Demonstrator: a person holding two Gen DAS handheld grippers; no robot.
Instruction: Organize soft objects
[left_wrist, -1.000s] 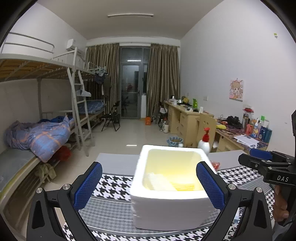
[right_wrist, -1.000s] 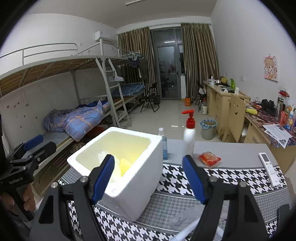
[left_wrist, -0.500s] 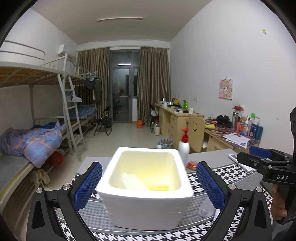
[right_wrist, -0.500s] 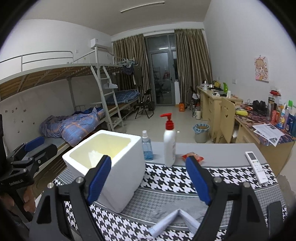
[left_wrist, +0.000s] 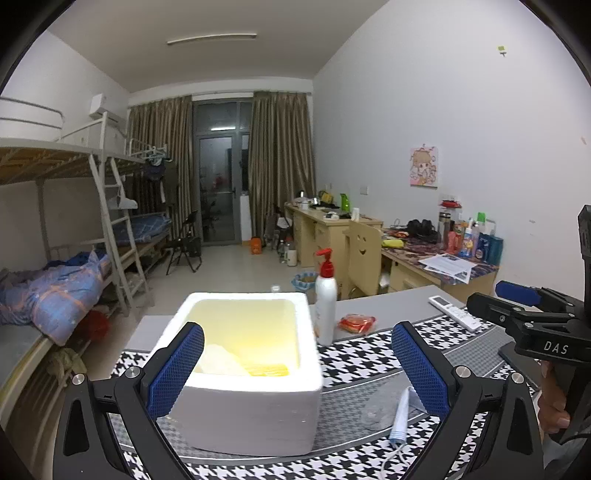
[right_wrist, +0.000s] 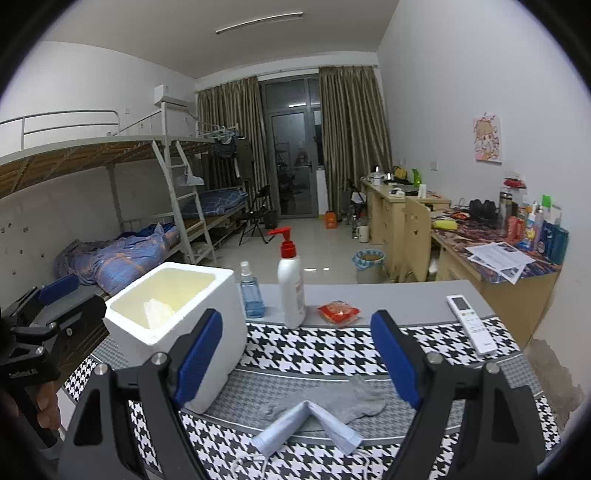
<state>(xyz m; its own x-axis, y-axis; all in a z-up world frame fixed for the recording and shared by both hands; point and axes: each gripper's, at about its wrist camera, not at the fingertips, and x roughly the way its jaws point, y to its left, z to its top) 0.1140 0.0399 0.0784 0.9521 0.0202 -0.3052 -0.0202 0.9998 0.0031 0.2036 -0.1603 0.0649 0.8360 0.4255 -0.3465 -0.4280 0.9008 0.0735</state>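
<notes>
Pulled back from white foam box (right_wrist: 173, 317); more table showed. Right gripper (right_wrist: 297, 354) opened wider, nothing inside. Left gripper (left_wrist: 297, 369) wide too, empty. Meant soft things in box done, next pick ahead. Blue face mask (right_wrist: 306, 424) and grey sock (right_wrist: 343, 402) lay on checkered mat (right_wrist: 332, 354), just under right gripper. Both tilted slightly down.

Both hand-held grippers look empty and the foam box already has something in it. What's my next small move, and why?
Probably lower the right hand-held gripper onto the folded light-blue face mask lying on the grey sock. Its jaws stand open and empty just above them. Both soft items remain on the houndstooth mat, beside the white foam box.
</notes>
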